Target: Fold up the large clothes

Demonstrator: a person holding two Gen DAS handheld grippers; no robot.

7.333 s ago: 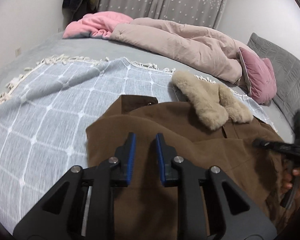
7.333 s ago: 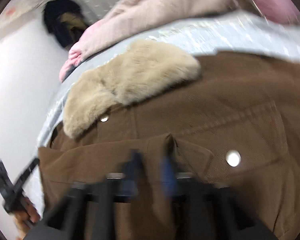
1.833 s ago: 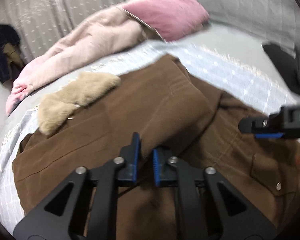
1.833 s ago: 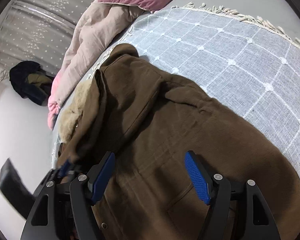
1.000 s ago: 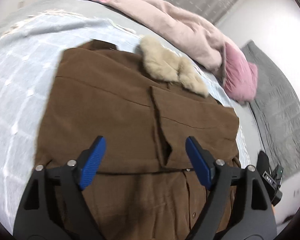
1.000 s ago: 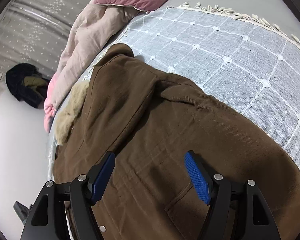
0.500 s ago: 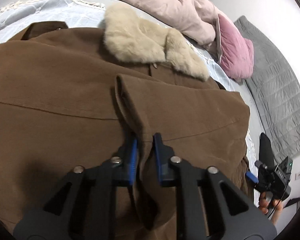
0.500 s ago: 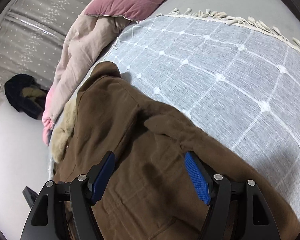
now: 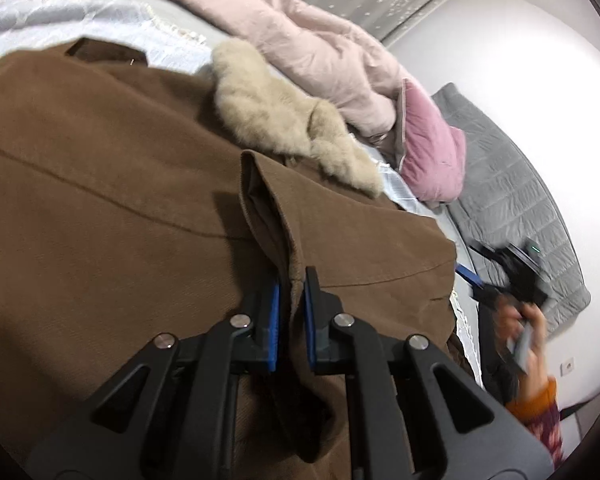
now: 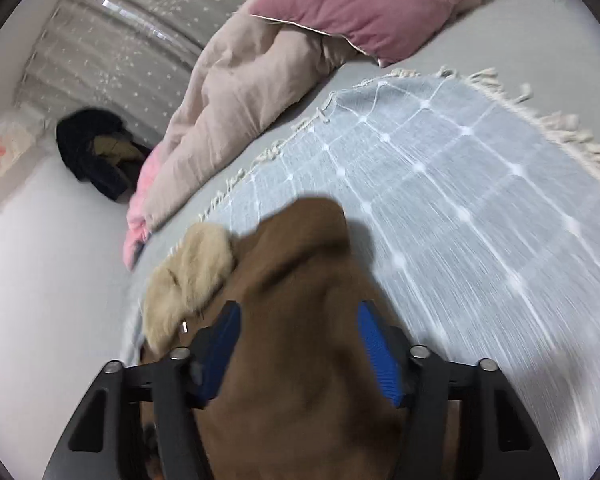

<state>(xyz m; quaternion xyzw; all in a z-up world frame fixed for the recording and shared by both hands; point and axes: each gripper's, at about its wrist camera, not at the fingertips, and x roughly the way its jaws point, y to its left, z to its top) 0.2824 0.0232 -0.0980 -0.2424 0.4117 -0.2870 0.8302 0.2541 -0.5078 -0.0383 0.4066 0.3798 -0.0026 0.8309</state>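
Coat: brown coat (image 9: 112, 216) with a beige fur collar (image 9: 276, 120), spread over a pale blue checked blanket (image 10: 460, 184) on the bed; it fills the left and centre of the left wrist view.
Fold: a folded sleeve or flap edge (image 9: 276, 216) runs from mid-frame down to the left hand-held gripper.
Left hand-held gripper (image 9: 291, 280): blue pads nearly together, clamped on that raised brown edge.
Right hand-held gripper (image 10: 300, 340): jaws apart and closing, brown cloth bulging up between them; the blurred picture shows no pad pressing on it.
Right hand (image 9: 520, 320): blurred at the right edge of the left wrist view, orange cuff below it.
Bedding: pinkish quilt (image 9: 320, 48) and pink pillow (image 9: 432, 148) beyond the collar, grey quilted cover (image 9: 512, 184) at far right.
Background: starred grey curtain (image 10: 132, 28), dark clothes (image 10: 96, 152) at upper left.
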